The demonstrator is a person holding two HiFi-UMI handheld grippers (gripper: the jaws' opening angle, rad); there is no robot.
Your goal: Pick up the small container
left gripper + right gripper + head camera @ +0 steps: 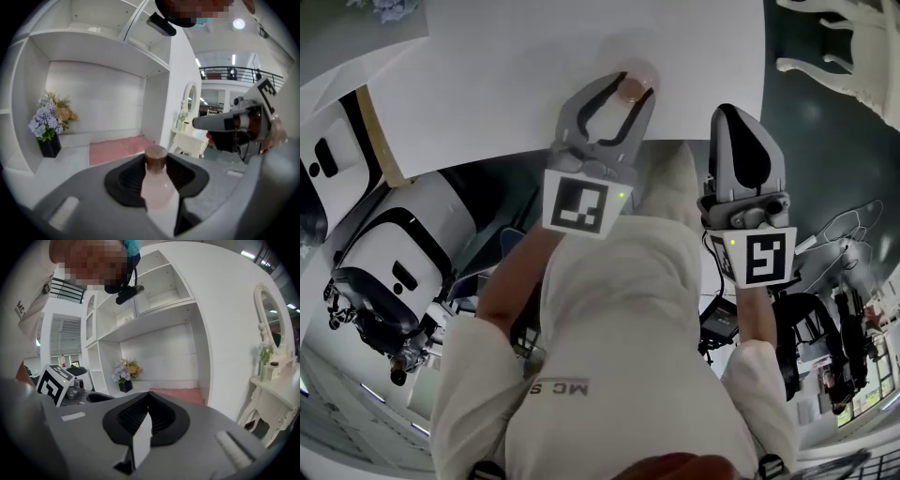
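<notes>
Closest in, the pale sleeves [619, 300] lead out to both tools, side by side. The right gripper [734, 114] sits at 3 o'clock from its partner, jaws pressed together on nothing; its own view shows only the closed pads, so it's a spectator. Now the left gripper [625, 87], a touch farther forward, and here's the story: jaws held apart by the small container [157, 190], pads pressing both flanks. It's a pale pink bottle with a brown cap [155, 157], right in the tongs, not out on a surface. The relation that matters is that its long axis runs along the jaws, cap toward the tips at 12 o'clock and body back toward the throat, so any lift has to carry it lengthwise without letting it slide forward. Its base is hidden, so I can't tell whether it has cleared anything. Beneath the tips lies the edge of a white top [487, 84]. Beyond, at 11 o'clock in the left gripper view, there's a pink mat [117, 150] in a white recess, flowers [47, 124] at 9 o'clock, and a white dressing table [190, 138] off at 2 o'clock
</notes>
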